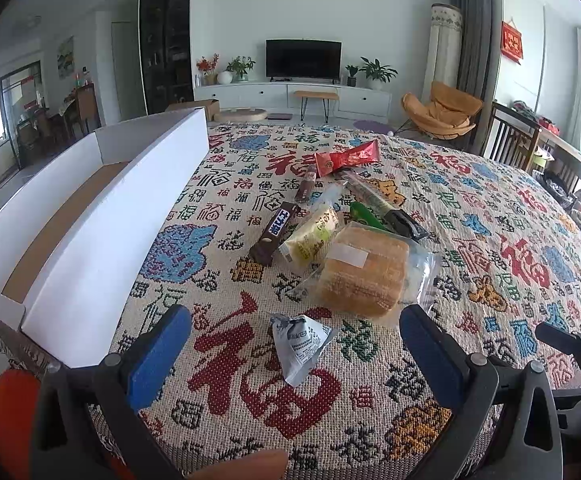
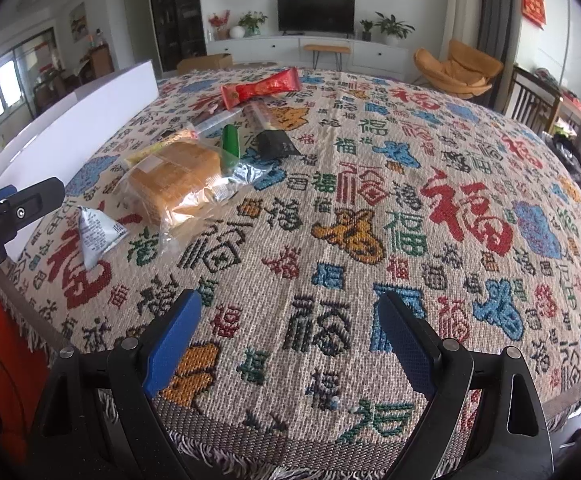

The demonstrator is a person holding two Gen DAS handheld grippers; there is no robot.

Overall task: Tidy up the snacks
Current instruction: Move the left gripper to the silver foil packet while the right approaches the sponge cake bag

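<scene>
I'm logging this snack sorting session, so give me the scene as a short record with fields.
surface: patterned tablecloth
container: white cardboard box, open, no snacks visible inside, at the left
nearest snack: small grey triangular packet, between the left gripper's fingers, not gripped
other snacks: bagged bread loaf, brown chocolate bar, red packet
left gripper: open
right gripper: open, above bare cloth

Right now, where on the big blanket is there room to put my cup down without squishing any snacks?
The whole right side of the patterned cloth is bare, from the bread bag across to the far edge. There is bare cloth in front of the right gripper too. It is crowded between the bread, the red packet and the white box.
</scene>
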